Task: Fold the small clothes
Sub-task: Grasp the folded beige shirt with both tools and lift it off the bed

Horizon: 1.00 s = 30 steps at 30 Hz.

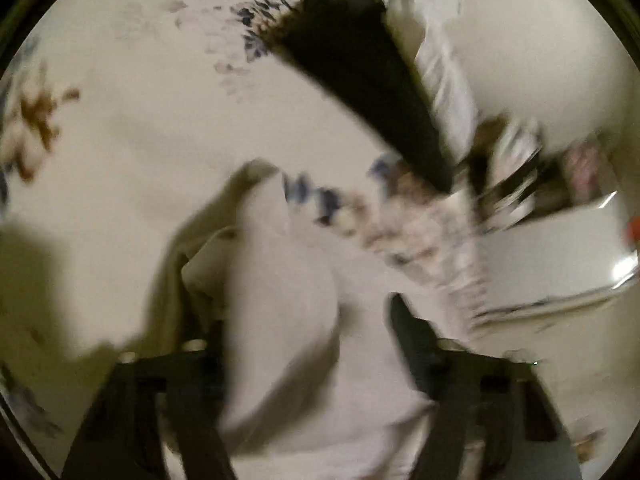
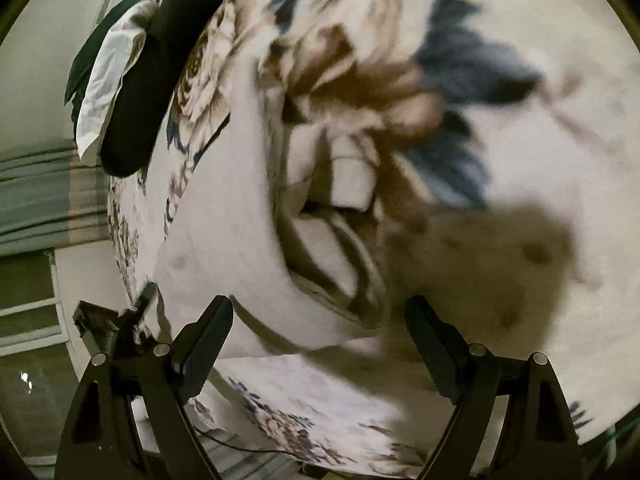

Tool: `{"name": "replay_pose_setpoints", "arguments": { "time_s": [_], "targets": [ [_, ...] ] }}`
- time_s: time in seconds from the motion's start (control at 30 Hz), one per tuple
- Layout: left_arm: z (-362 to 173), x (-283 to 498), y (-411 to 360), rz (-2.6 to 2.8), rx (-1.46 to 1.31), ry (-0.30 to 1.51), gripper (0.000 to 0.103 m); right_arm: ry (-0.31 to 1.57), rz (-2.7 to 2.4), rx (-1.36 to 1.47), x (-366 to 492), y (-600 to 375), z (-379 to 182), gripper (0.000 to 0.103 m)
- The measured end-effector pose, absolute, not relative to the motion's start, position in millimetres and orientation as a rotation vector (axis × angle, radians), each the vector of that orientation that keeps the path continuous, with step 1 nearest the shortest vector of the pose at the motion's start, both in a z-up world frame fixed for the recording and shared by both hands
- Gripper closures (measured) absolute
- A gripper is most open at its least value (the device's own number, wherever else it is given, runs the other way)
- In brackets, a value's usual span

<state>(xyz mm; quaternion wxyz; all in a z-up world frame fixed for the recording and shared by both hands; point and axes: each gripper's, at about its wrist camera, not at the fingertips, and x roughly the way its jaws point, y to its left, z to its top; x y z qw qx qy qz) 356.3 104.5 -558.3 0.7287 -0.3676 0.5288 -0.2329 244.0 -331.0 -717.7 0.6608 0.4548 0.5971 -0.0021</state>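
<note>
Over the floral bedspread (image 2: 520, 152), right claw (image 2: 320, 316) gapes wide above white garment (image 2: 224, 240); left claw's (image 1: 304, 332) grip unclear.

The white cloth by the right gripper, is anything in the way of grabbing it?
Nothing visible. The right gripper is open, with the white cloth lying on the flowered blanket just ahead of its fingers.

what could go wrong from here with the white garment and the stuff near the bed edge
1. The white garment lies with bunched layers at its open end; the right gripper stands open above it and might pinch only one layer, spoiling the fold.
2. In the left wrist view cloth drapes between the left gripper fingers, so lifting may drag the garment out of shape.
3. The black garment lies near the edge of the floral bedspread; a tug could slide it off.
</note>
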Motion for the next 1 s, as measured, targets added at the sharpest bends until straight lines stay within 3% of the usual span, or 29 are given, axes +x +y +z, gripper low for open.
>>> {"name": "replay_pose_setpoints", "arguments": {
  "time_s": [0.03,0.13,0.27,0.3,0.33,0.37,0.53,0.57,0.83,1.0],
  "targets": [
    [-562,354,114,-0.528,-0.907,1.142,0.066,1.345,0.003,1.035,245,-330,-719,0.013],
    [-610,344,156,-0.522,-1.341,1.105,0.066,1.342,0.003,1.057,245,-332,-725,0.013],
    [-625,337,183,-0.398,-1.286,1.169,0.064,1.333,-0.003,1.091,245,-336,-726,0.013],
    [-617,337,187,-0.38,-1.249,1.173,0.056,1.332,-0.003,1.089,246,-337,-724,0.013],
    [-603,335,192,-0.346,-1.18,1.182,0.034,1.332,-0.004,1.087,246,-337,-722,0.013],
    [-593,331,195,-0.324,-1.143,1.179,0.027,1.33,-0.005,1.087,245,-337,-720,0.013],
    [-562,285,191,-0.247,-1.063,1.145,0.022,1.29,-0.019,1.15,234,-340,-714,0.009],
    [-566,278,184,-0.248,-1.075,1.152,0.022,1.285,-0.024,1.185,229,-339,-717,0.003],
    [-619,286,104,-0.322,-1.171,1.211,0.022,1.153,0.037,1.425,225,-320,-752,0.002],
    [-628,302,110,-0.152,-1.247,1.134,0.022,1.005,0.034,1.55,225,-321,-761,0.001]
  ]
}}
